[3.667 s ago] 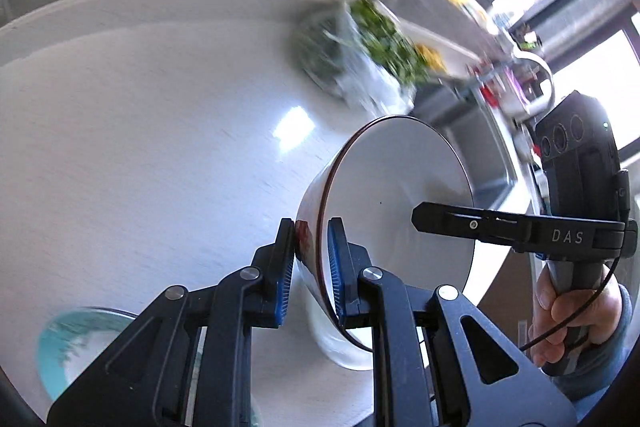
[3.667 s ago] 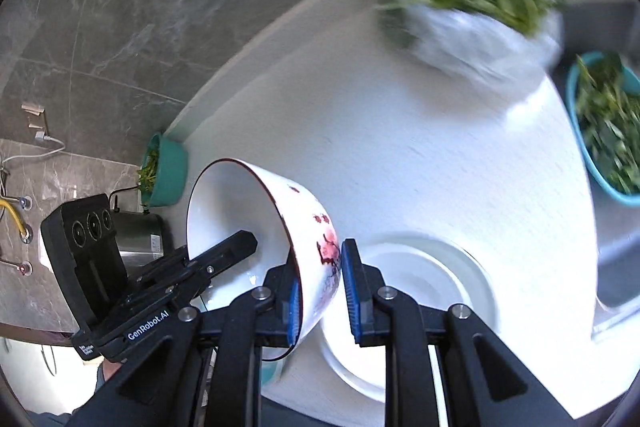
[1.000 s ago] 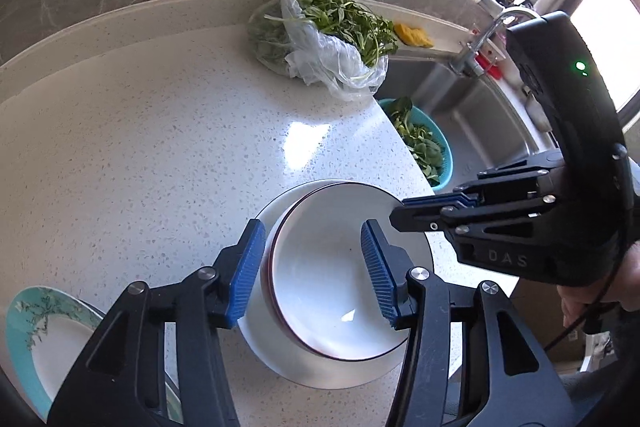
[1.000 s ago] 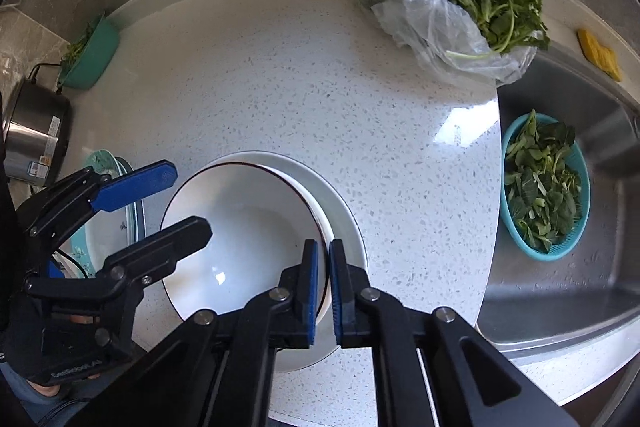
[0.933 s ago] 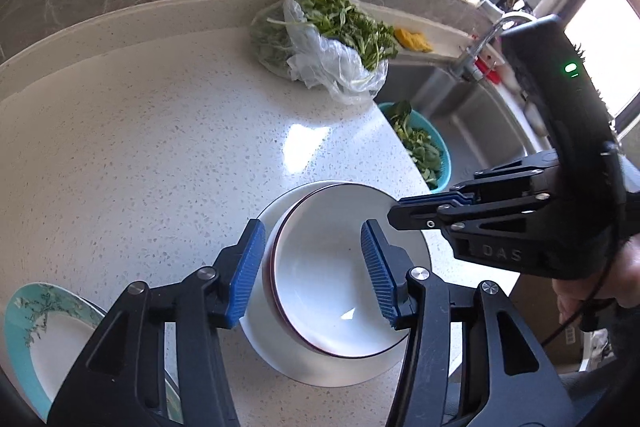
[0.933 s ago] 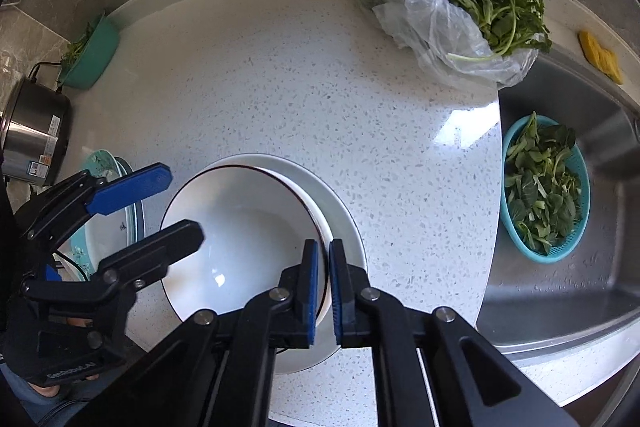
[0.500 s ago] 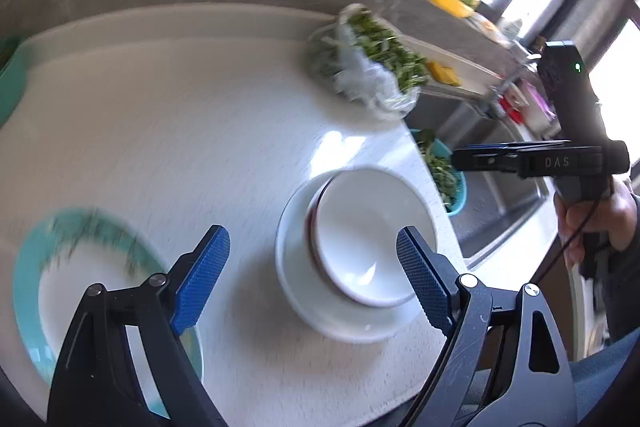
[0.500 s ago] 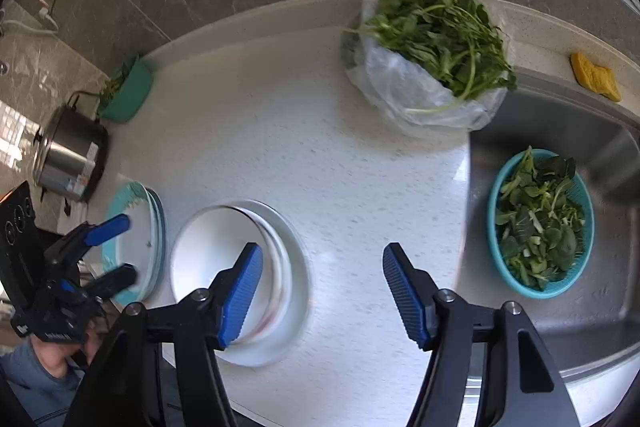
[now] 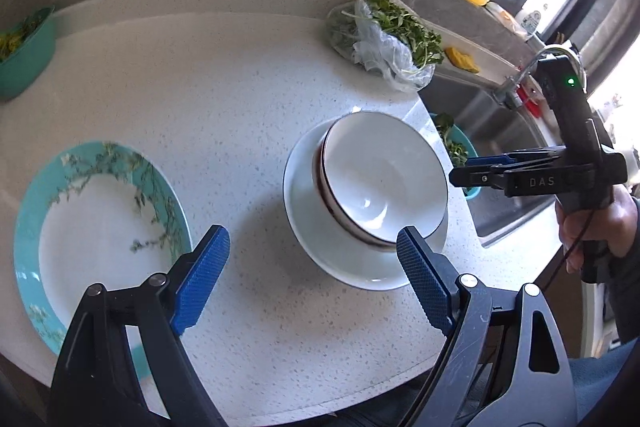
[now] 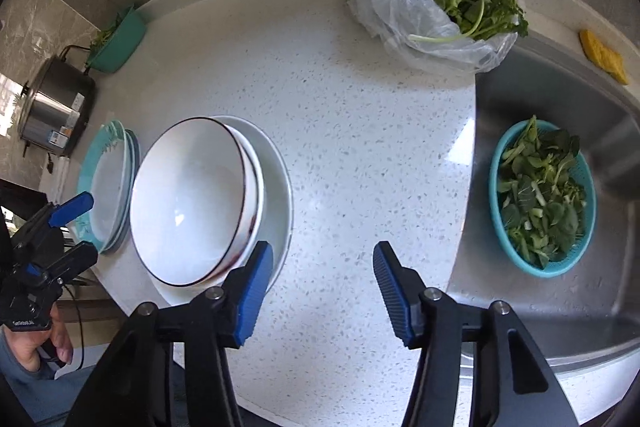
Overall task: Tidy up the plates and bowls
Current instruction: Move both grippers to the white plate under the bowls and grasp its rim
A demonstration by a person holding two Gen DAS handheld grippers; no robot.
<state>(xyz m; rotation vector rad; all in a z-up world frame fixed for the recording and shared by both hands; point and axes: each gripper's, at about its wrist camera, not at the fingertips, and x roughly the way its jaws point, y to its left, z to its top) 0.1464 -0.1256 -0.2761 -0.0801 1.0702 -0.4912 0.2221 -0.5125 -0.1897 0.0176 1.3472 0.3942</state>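
Bowl [image 9: 380, 175] on white plate [image 9: 320, 251]; left gripper [image 9: 312, 275], right gripper [image 10: 322, 277] spread, empty.

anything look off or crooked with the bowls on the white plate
Slightly. The dark-rimmed white bowl sits tilted in the white bowl beneath it, and both sit off-centre on the white plate. No chips or spills show.

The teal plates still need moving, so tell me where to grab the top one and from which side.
Grip the teal plate by its flat patterned rim at the near edge, coming in low from the counter's front. The rim is thin enough to fit between open fingers, and the right wrist view shows it lying on other plates, so its edge probably sits slightly raised. The left gripper is closest.
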